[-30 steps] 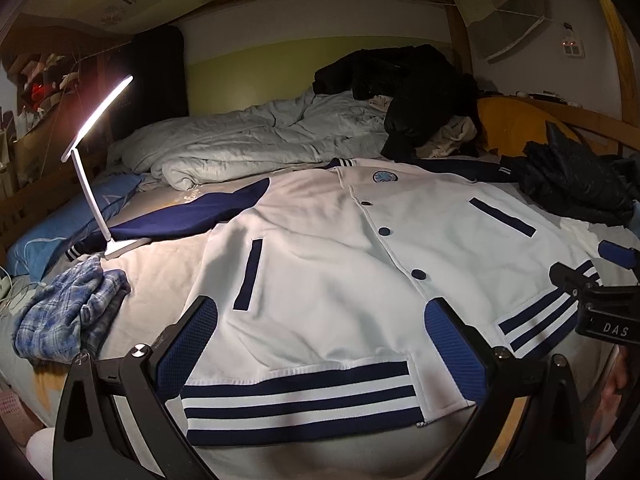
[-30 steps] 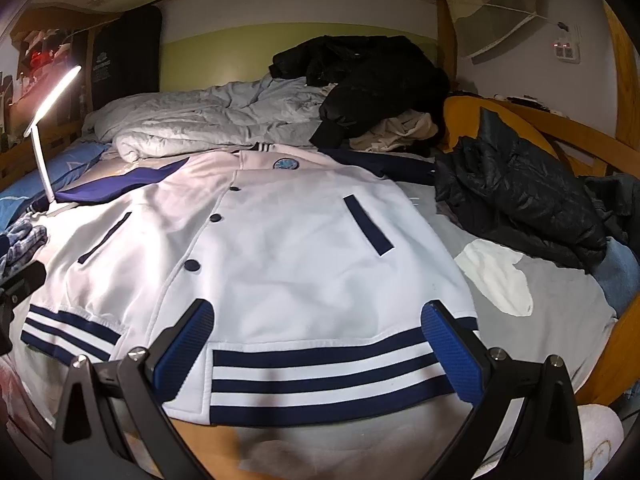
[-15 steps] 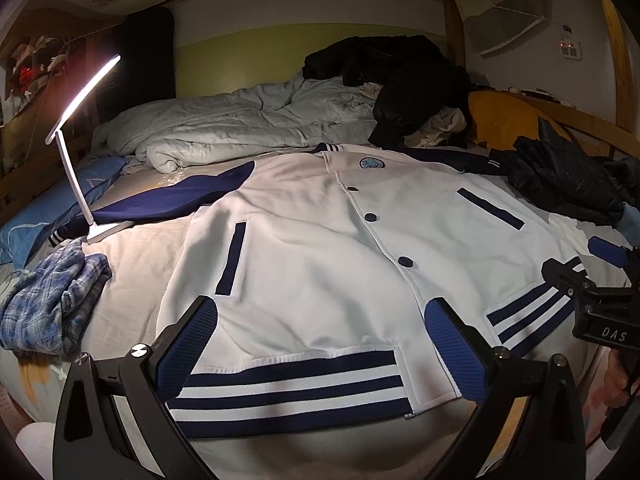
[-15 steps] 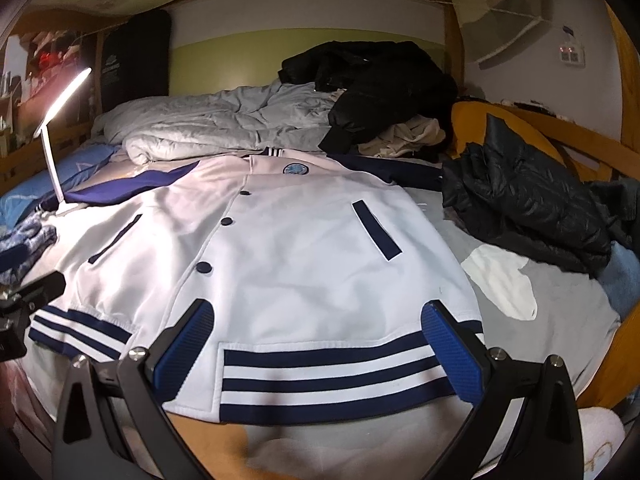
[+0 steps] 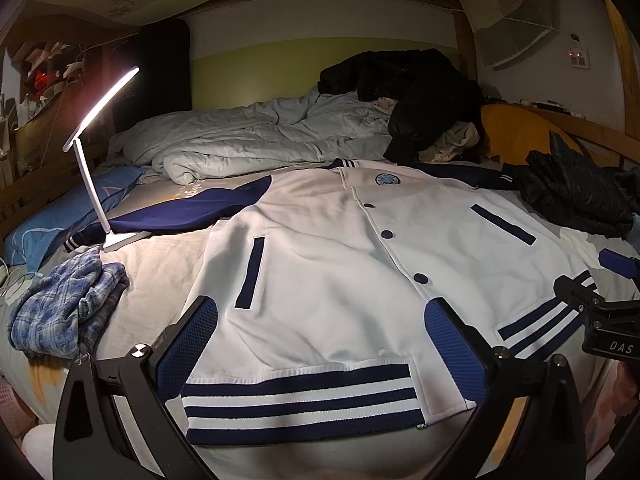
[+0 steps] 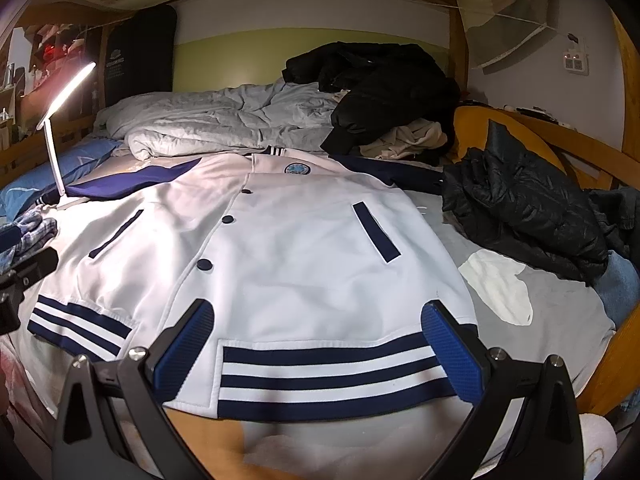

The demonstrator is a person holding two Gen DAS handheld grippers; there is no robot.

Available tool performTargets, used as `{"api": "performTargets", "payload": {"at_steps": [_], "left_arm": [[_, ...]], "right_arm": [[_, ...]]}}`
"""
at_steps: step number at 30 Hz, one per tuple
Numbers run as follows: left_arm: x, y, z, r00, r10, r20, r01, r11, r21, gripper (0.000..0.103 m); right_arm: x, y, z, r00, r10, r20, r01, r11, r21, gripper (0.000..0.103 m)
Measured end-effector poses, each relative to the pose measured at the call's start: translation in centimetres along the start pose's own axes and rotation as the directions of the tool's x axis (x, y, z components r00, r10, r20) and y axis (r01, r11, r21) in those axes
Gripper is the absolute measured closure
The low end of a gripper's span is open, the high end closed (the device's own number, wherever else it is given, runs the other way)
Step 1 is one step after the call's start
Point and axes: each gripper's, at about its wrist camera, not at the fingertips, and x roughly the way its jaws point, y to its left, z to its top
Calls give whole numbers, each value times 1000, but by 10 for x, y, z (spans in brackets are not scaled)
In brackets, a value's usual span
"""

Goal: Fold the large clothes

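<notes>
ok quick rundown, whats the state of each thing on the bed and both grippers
white jacket: spread flat, front up, buttoned, unfolded
left gripper: open, over the hem, holding nothing
right gripper: open, over the hem, holding nothing
desk lamp: on, standing on the bed
plaid cloth: crumpled
grey duvet: rumpled
black coat: heaped on the duvet
black puffer jacket: crumpled

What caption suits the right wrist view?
Open right hand-held gripper poised over striped hem of white varsity jacket spread flat on bed.
</notes>
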Motion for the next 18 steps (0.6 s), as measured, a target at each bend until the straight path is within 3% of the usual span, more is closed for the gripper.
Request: {"api": "performTargets", "payload": {"at_steps": [8, 12, 18], "left_arm": [[-3, -6, 1, 1000, 17, 17, -17, 999, 34, 0], [-7, -8, 1, 996, 73, 58, -76, 996, 51, 0], [-10, -6, 2, 995, 68, 70, -71, 997, 33, 0]], "right_arm": [[-1, 2, 0, 1000, 10, -5, -10, 1000, -16, 0], [-1, 3, 1, 1000, 16, -11, -17, 999, -27, 0], [0, 10, -3, 999, 8, -36, -11, 997, -79, 0]]}}
